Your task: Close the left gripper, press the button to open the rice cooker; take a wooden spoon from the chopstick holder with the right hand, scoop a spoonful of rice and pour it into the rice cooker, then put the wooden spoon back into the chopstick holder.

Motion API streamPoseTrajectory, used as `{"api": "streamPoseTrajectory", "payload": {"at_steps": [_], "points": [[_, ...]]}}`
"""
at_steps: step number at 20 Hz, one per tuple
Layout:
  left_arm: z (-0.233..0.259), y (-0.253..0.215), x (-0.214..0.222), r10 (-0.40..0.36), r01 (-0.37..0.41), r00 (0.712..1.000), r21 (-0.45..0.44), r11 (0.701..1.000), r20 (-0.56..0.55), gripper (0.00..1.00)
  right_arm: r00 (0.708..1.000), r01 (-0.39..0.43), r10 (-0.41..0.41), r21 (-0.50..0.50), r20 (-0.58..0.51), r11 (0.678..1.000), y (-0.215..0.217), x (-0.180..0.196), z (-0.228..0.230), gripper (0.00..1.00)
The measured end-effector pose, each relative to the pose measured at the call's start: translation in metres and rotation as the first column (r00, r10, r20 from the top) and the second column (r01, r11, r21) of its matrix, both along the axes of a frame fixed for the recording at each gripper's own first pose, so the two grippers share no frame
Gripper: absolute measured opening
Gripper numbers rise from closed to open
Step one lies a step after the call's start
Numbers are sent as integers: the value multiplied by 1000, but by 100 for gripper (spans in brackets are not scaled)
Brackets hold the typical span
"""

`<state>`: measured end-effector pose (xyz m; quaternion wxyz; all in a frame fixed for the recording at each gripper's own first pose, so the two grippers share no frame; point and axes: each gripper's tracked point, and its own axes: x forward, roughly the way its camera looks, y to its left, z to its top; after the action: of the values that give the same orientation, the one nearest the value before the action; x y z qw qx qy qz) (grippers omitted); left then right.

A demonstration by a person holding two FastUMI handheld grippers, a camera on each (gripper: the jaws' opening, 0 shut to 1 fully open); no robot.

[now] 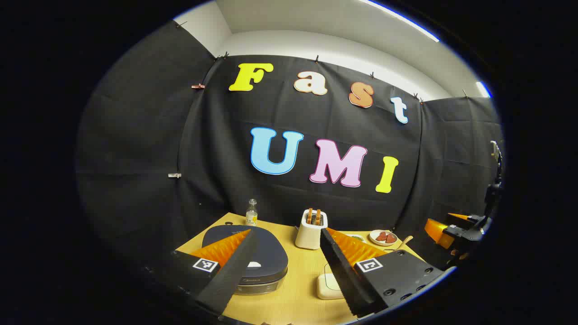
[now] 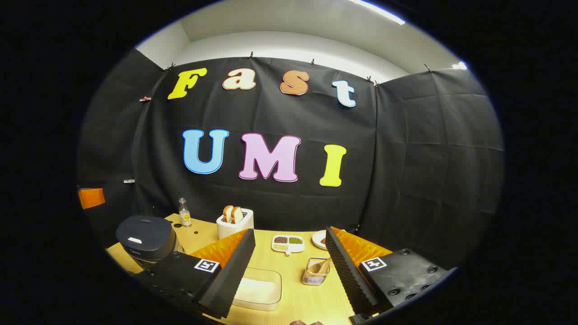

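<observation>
Rice cooker [image 1: 246,255] lid down near table edge, both hand-held grippers spread wide

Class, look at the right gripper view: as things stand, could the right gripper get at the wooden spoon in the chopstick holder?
Probably yes. The right gripper is open, and the wooden spoon leans out of the chopstick holder just ahead between its fingers, nothing in between.

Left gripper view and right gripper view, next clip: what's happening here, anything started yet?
Nothing is handled yet. A person holds both grippers above the yellow wooden table. The left gripper is open, hovering over the dark, round-cornered rice cooker, whose lid is down. The right gripper is open too, with the wooden spoon resting in the wire chopstick holder ahead of it. The clear plastic tub of white rice sits beside the holder, untouched.
</observation>
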<state>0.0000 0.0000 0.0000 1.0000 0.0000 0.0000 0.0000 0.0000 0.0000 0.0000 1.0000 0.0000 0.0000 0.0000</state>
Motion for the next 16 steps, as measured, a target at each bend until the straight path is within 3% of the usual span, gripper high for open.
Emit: {"api": "streamPoseTrajectory", "payload": {"at_steps": [16], "points": [[-1,3,-2,-43,43,999,14,999,1,95,1000,-11,11,27,-18,1000,17,-12,-3,98]]}}
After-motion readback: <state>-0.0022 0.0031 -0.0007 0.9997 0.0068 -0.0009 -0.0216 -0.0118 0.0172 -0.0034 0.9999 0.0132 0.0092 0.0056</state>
